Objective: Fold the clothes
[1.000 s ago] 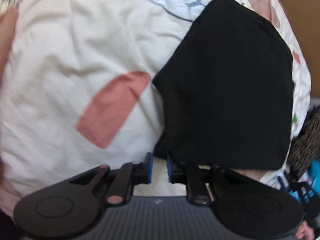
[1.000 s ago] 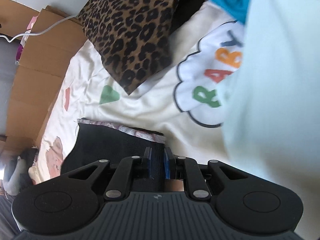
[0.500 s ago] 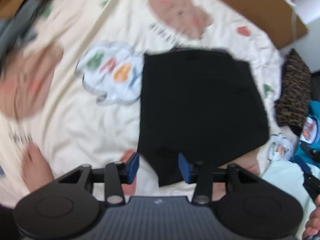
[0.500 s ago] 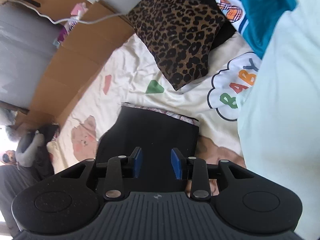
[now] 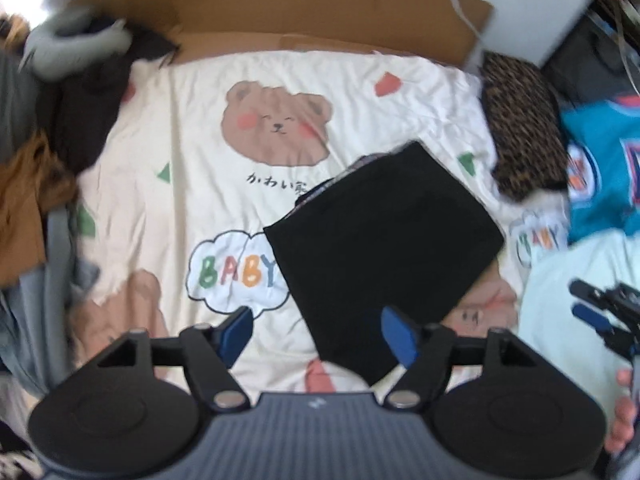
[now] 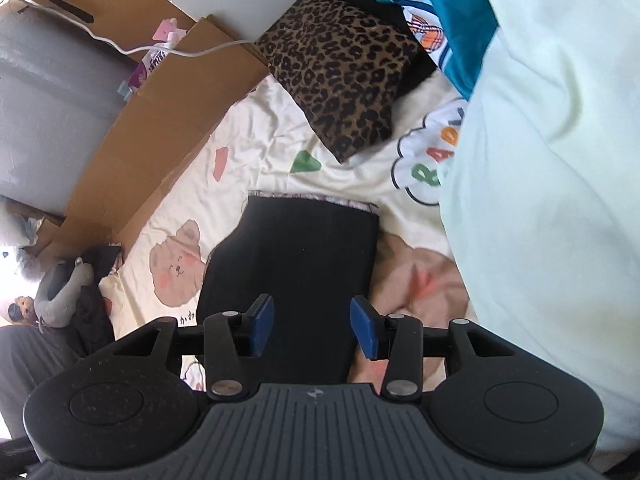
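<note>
Nearest in the left wrist view, the left gripper [image 5: 318, 334] stands with its blue-padded jaws spread wide and nothing between them, hovering above the bed. In the right wrist view, the right gripper [image 6: 312, 330] is likewise spread wide and empty, its blue pads apart over the near edge of the garment.

Just beyond both grippers lies the folded black fabric garment [image 5: 384, 240], a flat, roughly square packet resting on the cream cartoon-printed bed sheet [image 5: 192, 152]. A thin strip of patterned lining shows along its far edge [image 6: 316, 198]. Its left edge overlaps the white cloud print lettered "BABY" [image 5: 236, 272], and a brown bear-face print [image 5: 276, 124] sits on the sheet past it.

To the right of the garment, a large pale mint-green cloth [image 6: 552, 168] is heaped on the bed. Farther off, near the garment's far right corner but apart from it, rests a folded leopard-print fabric piece [image 6: 344, 88], with a teal printed jersey [image 5: 604, 168] beside it. On the left side of the bed a blurred pile of dark and brown clothes [image 5: 76, 120] lies at the sheet's edge. Beyond the sheet, flat brown cardboard [image 5: 280, 8] runs along the far side of the bed, and a white cable [image 6: 192, 52] trails over it.
</note>
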Demonstrator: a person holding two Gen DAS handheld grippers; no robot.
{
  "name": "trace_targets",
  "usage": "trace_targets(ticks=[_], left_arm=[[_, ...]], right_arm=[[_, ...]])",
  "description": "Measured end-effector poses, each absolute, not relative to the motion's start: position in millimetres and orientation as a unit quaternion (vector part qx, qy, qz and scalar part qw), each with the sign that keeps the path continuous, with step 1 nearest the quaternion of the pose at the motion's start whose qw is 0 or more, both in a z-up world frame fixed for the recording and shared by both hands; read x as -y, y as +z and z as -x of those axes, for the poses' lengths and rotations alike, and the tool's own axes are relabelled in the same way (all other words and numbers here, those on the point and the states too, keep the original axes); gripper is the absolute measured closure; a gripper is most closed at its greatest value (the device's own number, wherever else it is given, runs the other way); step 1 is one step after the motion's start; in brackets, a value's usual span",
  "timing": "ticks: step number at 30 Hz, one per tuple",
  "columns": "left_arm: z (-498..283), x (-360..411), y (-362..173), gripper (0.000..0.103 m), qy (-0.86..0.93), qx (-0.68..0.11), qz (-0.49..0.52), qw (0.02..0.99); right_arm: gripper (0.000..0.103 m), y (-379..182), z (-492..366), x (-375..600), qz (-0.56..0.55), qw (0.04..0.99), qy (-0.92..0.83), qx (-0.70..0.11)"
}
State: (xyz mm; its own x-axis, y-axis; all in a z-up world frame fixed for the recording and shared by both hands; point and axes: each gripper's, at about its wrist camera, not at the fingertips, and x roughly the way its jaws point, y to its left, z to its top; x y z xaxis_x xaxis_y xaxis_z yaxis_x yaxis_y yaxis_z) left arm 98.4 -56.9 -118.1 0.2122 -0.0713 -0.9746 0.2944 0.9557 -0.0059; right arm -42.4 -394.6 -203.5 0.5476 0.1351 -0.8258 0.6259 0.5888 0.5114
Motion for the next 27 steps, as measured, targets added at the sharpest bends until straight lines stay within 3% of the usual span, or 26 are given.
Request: trace_targets(ticks=[4, 7, 11, 16, 27], left_arm=[[-92.1, 64.8, -92.6, 0.028, -0.137, -0.613, -0.134, 0.767], [-89.0, 72.9, -76.2, 0.019, -0.152, -0.598, -0.160, 0.770], [-92.5, 87.6, -81.0, 0.018, -0.165, -0.593, -0.203, 0.762], [-102.2, 101.6, -92.6, 0.018, -0.180, -0.590, -0.226, 0.754], [-142.0, 125.0, -135.3, 0.020, -0.244, -0.561, -0.264, 0.745]], right_arm=[[0.050, -196.1, 49.5, 379.8, -0.415, 0.780, -0.141, -0.446], [0.042, -183.7, 51.3, 364.1, -0.403, 0.794, -0.134, -0.434], [0.034, -179.3, 47.8, 346.3, -0.395, 0.794, -0.136, -0.442], [0.034, -185.3, 41.9, 334.6, -0.394, 0.776, -0.168, -0.462], [0.033, -245.8, 40.0, 324.7, -0.446, 0.760, -0.235, -0.411]])
